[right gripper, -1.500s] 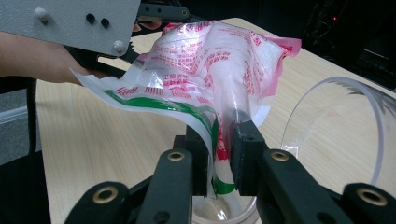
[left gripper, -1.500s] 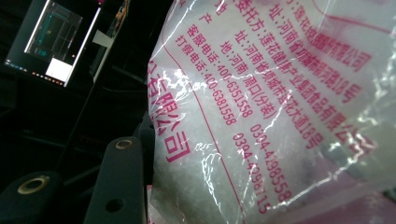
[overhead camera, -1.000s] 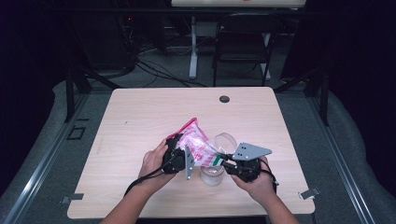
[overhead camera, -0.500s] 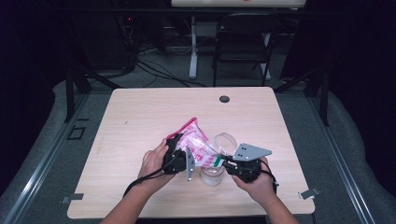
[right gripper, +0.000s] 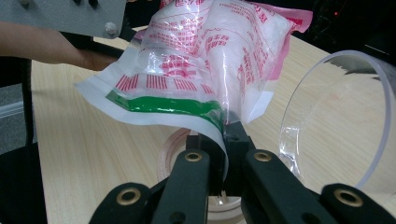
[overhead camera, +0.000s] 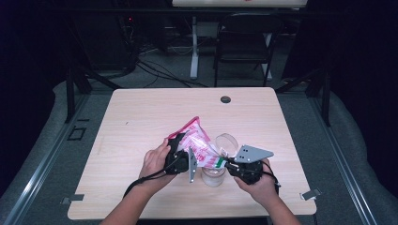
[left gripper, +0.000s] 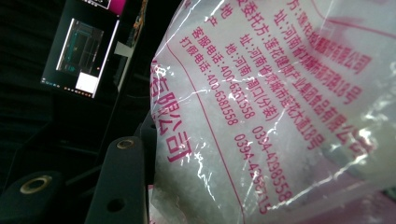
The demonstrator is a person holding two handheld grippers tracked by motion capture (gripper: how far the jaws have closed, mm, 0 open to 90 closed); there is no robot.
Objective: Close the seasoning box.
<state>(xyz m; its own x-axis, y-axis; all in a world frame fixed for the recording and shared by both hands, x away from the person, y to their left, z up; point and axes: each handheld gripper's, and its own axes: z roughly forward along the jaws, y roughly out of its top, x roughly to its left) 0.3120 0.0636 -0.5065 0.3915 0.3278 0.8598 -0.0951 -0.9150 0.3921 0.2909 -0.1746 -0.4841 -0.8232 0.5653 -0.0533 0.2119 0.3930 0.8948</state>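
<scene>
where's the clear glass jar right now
In the high view the clear glass jar stands near the table's front edge, between the two claws, directly under the lower edge of the red-printed plastic bag of white powder.

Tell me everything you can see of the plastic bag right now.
The plastic bag is a clear pouch printed with red Chinese text, with a pink-red far end and a green band near its white lower edge. It holds white grains. It hangs tilted above the open jar. The left gripper clasps its body, and the right gripper has just closed on the lower edge, the film pinched between its jaws.
</scene>
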